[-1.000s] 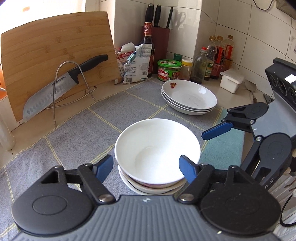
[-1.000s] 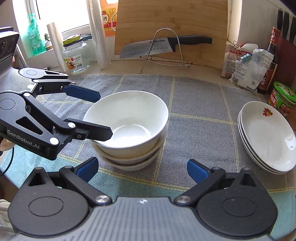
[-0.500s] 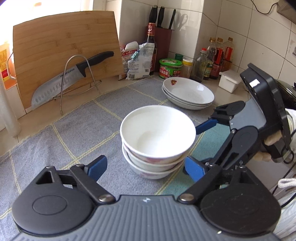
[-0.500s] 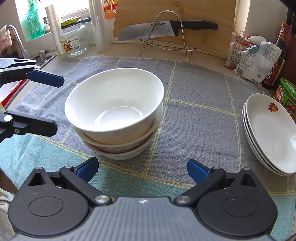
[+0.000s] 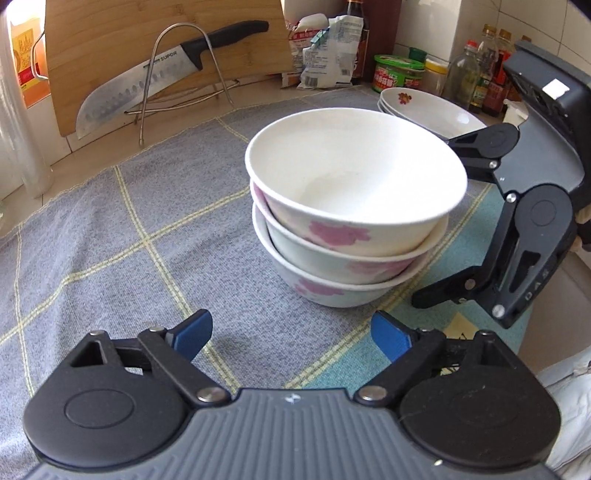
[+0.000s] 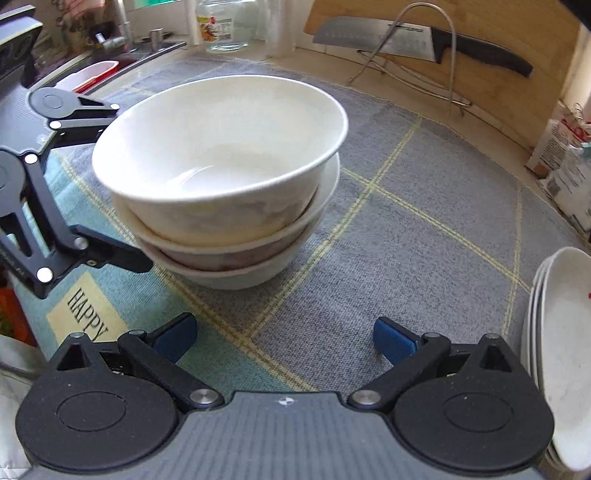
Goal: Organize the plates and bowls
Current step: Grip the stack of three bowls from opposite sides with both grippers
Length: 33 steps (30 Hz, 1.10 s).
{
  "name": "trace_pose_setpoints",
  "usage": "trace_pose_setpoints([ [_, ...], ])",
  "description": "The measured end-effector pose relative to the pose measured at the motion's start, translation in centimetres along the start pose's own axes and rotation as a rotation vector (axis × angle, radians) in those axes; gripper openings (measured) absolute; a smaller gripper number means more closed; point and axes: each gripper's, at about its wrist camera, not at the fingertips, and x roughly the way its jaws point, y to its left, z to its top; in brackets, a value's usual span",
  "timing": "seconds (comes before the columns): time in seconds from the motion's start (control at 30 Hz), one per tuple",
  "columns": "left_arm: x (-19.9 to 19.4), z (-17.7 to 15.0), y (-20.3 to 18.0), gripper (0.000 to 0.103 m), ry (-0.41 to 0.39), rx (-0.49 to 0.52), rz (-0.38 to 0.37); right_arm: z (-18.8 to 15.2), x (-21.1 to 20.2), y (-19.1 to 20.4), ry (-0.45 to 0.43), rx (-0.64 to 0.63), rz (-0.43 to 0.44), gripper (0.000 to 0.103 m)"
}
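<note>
Three white bowls with pink flowers sit nested in a stack (image 5: 351, 206) (image 6: 221, 173) on the grey checked mat (image 5: 110, 240). My left gripper (image 5: 291, 334) is open and low over the mat, just short of the stack's near side, with nothing between its pads. My right gripper (image 6: 283, 339) is open too, close to the stack's opposite side. Its black fingers (image 5: 476, 142) reach towards the bowls from the right in the left wrist view. Neither gripper touches a bowl. A pile of shallow white plates (image 5: 432, 110) (image 6: 565, 369) lies further along the mat.
A bamboo cutting board (image 5: 110, 37) leans on the back wall with a large knife (image 5: 147, 85) on a wire rack (image 5: 184, 74). Food bags, a green-lidded tub (image 5: 397, 72) and bottles line the back. A sink (image 6: 96, 70) and glass jar (image 6: 225, 26) lie beyond the mat.
Both grippers have come down and drawn nearer the bowl stack, so I see its side rather than its top. The left jaws have widened. The right gripper has rolled.
</note>
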Motion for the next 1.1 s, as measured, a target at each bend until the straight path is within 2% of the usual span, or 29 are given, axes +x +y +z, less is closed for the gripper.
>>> trace_pose_setpoints([
  [0.07, 0.7, -0.1, -0.7, 0.092, 0.023, -0.013, 0.038, -0.2, -0.1, -0.2, -0.012, -0.069, 0.04, 0.103],
  [0.2, 1.3, 0.0, -1.4, 0.103, 0.058, -0.045, 0.075, 0.0, 0.0, -0.5, -0.013, -0.133, 0.076, 0.103],
  [0.47, 1.5, -0.1, -1.7, 0.103, 0.047, -0.059, 0.085, -0.7, -0.1, -0.8, -0.065, -0.165, 0.099, 0.103],
  [0.67, 1.6, -0.4, -1.6, 0.103, 0.01, -0.031, 0.066, -1.3, -0.3, -1.4, -0.105, -0.171, 0.11, 0.103],
  [1.1, 2.3, 0.0, -0.6, 0.103, -0.052, 0.076, -0.026, 0.8, 0.5, -1.2, -0.046, -0.207, 0.127, 0.103],
])
